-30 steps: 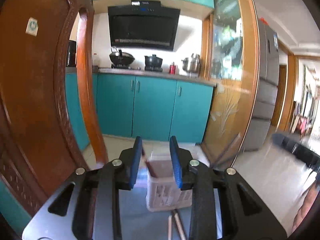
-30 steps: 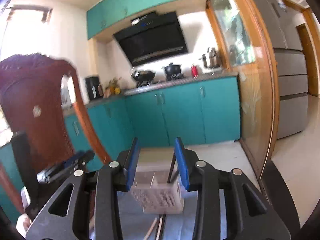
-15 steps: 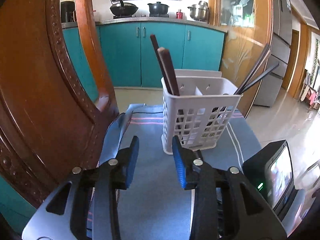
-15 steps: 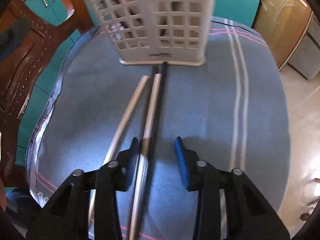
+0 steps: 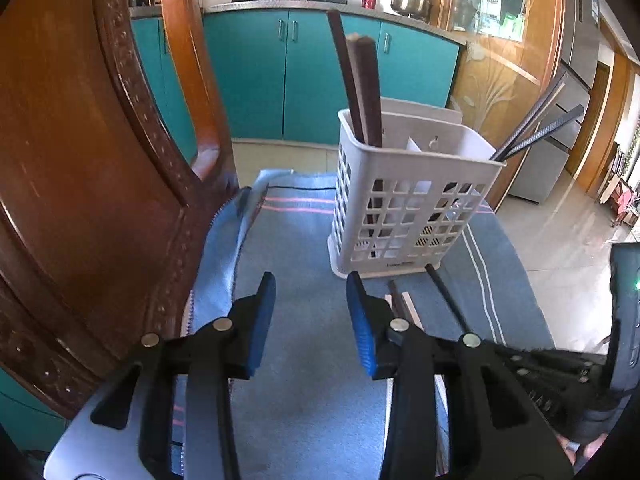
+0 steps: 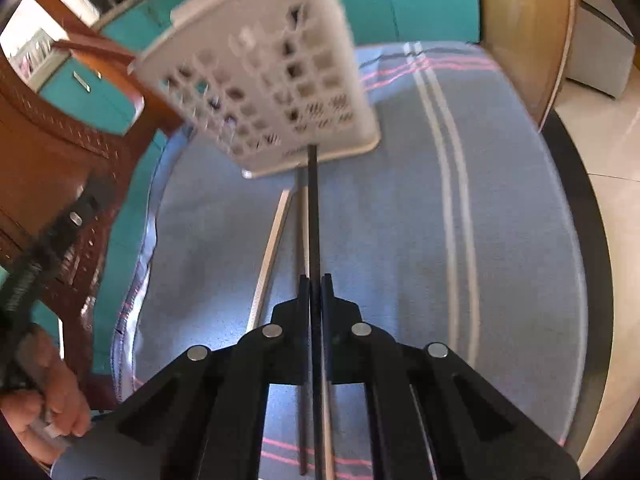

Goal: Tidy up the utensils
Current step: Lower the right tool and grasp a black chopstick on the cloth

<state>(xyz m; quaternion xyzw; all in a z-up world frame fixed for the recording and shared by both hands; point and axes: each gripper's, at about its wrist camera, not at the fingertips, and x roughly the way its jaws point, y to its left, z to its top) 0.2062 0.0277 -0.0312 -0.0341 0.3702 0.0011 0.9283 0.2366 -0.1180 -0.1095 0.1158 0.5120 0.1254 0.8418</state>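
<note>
Clamped tight in my right claw (image 6: 315, 280) is a thin black chopstick (image 6: 312, 208), its two jaws pressed together on the shaft, which runs straight ahead until its far tip meets the foot of the white perforated plastic utensil basket (image 6: 260, 92). Just left of that chopstick, on the blue striped cloth (image 6: 500, 220), lie a pale wooden chopstick (image 6: 272, 248) and a darker one close beside the black shaft.

My left claw (image 5: 310, 312) hangs with its blue-padded fingers (image 5: 264, 312) well apart, gripping nothing, above the same cloth (image 5: 304, 240). Ahead of it and a little to its right stands the basket (image 5: 408, 216), upright. Two dark brown wooden chopsticks (image 5: 362, 92) stick up from the basket's left compartment, and two black chopsticks (image 5: 536, 132) lean out to the right from its right one. To my left rises a carved brown wooden chair back (image 5: 92, 160). Farthest off run teal kitchen cabinets (image 5: 280, 76).
</note>
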